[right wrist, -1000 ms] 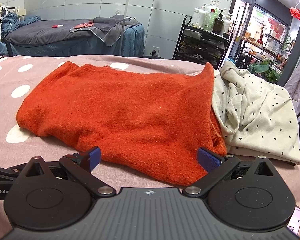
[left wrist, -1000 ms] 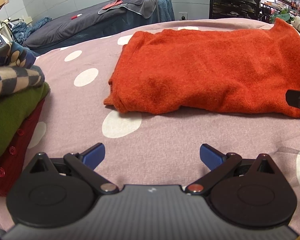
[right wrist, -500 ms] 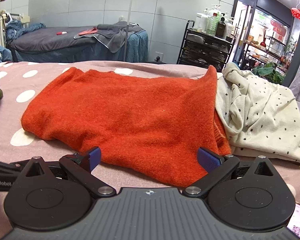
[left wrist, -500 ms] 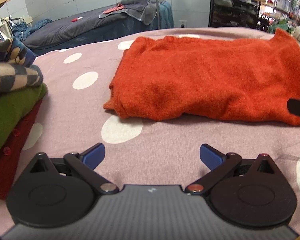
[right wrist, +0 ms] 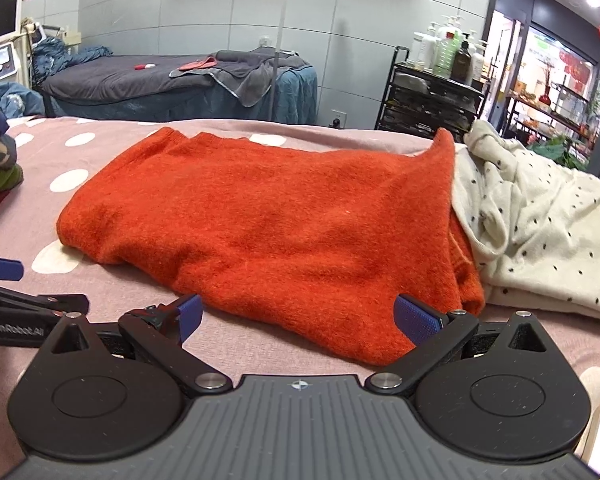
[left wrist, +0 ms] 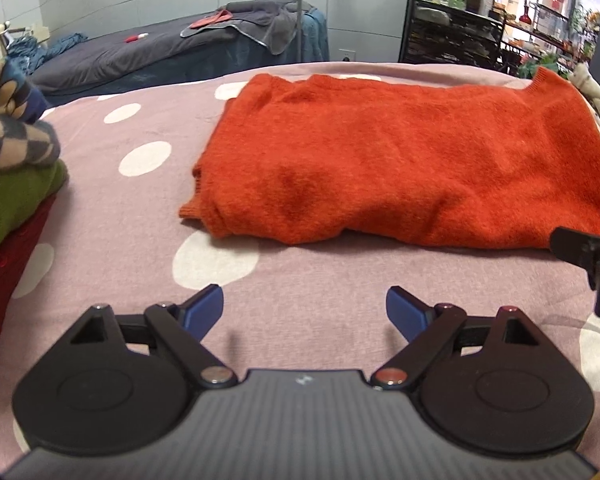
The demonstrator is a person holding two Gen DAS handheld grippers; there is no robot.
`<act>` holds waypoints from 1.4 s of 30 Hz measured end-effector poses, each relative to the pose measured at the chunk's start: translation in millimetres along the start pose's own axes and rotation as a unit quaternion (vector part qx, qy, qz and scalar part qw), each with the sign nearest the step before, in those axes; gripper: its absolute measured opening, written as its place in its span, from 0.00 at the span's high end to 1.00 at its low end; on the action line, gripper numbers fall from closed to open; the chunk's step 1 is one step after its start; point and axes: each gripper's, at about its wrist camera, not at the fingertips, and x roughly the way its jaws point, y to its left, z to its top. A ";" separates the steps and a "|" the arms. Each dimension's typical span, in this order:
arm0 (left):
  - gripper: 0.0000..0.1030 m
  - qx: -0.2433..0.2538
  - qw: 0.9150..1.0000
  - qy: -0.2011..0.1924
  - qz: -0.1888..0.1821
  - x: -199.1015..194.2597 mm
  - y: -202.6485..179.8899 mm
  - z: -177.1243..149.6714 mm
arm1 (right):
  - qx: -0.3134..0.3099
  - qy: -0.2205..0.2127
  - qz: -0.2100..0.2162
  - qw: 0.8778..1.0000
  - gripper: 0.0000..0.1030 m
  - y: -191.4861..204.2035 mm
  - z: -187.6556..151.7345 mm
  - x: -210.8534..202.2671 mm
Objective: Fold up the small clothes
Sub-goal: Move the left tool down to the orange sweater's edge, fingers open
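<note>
An orange knitted sweater (left wrist: 400, 160) lies folded into a long band across the pink dotted bedcover (left wrist: 320, 280); it also shows in the right wrist view (right wrist: 284, 216). My left gripper (left wrist: 304, 308) is open and empty, hovering over bare cover in front of the sweater's left end. My right gripper (right wrist: 298, 316) is open and empty, its fingers straddling the sweater's near edge at the right end. A cream polka-dot garment (right wrist: 540, 224) lies crumpled against the sweater's right end.
A stack of folded clothes (left wrist: 12, 184), checked, green and dark red, stands at the left. Part of the right gripper (left wrist: 592, 256) shows at the right edge of the left wrist view. A dark massage bed (right wrist: 172, 84) and a bottle trolley (right wrist: 440, 96) stand behind.
Both grippers have tilted and drawn back slightly, so more of the room shows. The sweater has not moved. Both stay open.
</note>
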 end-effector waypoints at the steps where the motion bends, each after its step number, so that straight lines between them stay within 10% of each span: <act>1: 0.14 0.004 1.000 -0.001 0.000 0.4 -1.3 0.0 | -0.003 0.000 0.000 1.000 0.00 1.3 0.2 0.2; 18: 0.15 -0.099 0.994 -0.008 -0.034 34.7 64.0 22.2 | 0.034 -0.011 -0.024 0.999 0.00 -24.7 -3.7 0.8; 26: 0.29 -0.262 0.953 0.005 -0.150 53.6 107.1 18.2 | 0.096 -0.028 -0.020 0.995 0.00 -51.7 -11.1 -2.0; 42: 0.49 -0.318 0.930 0.000 -0.184 91.6 97.9 21.3 | 0.195 -0.007 -0.025 0.981 0.00 -84.4 -28.3 13.0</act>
